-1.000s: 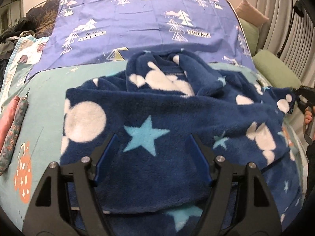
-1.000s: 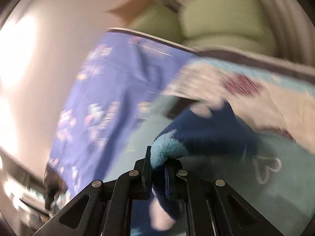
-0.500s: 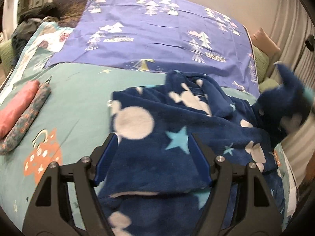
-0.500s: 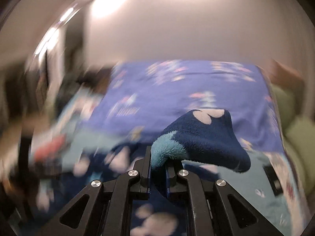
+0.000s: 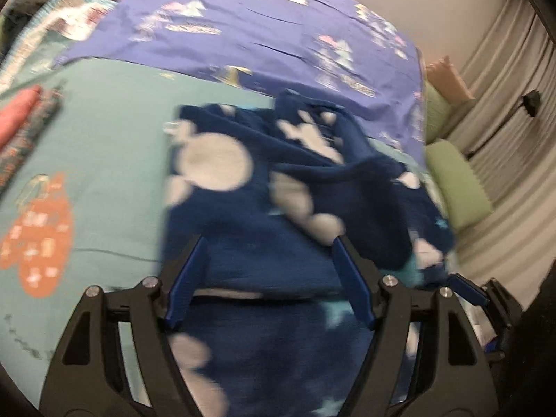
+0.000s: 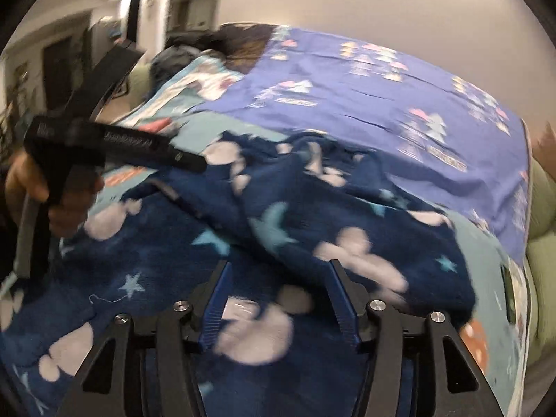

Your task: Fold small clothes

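rumpled navy star-print fleece garment (image 5: 264,208)

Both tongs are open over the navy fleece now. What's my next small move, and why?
Probably lower the right tongs and pinch the folded-over flap's near edge on the navy fleece garment, then draw it flat. Both tongs are open and hold nothing, left tongs included, and the flap lies bunched and wrinkled across the body.
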Available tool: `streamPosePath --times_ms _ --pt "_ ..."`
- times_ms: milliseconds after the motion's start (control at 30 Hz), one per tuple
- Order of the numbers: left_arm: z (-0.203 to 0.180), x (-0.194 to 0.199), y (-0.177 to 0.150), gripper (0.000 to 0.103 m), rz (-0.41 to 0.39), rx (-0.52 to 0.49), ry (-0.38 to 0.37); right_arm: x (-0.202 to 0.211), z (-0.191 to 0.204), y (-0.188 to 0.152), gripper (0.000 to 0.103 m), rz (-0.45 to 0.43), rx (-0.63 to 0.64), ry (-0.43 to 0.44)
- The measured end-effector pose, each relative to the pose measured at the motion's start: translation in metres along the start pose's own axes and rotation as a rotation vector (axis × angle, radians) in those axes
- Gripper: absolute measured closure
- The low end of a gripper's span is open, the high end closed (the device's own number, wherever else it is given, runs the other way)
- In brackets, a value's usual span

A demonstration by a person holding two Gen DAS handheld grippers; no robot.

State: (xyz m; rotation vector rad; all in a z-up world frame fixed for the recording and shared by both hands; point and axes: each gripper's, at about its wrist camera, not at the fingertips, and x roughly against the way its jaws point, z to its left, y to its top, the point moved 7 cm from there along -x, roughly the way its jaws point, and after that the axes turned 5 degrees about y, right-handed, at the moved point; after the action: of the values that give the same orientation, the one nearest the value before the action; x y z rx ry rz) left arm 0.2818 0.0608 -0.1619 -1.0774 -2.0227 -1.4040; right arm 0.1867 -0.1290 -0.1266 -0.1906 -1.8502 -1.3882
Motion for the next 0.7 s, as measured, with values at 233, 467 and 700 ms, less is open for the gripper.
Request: streamPosePath --times_ms 233,467,700 --pt "-0.016 0.001 -0.004 0.025 -0.003 0.01 -0.025 -0.002 -0.037 0.015 0.043 -0.039 -0.336 0.209" --pt "0.029 0.03 -0.002 0.025 -0.066 0.055 0.078 -0.096 -0.045 0.037 0.05 0.051 -0.86 0.657" --pt "0.067 0.045 0.006 0.024 -0.099 0.151 0.095 -0.062 0.06 0.058 0.049 0.053 -0.452 0.897"
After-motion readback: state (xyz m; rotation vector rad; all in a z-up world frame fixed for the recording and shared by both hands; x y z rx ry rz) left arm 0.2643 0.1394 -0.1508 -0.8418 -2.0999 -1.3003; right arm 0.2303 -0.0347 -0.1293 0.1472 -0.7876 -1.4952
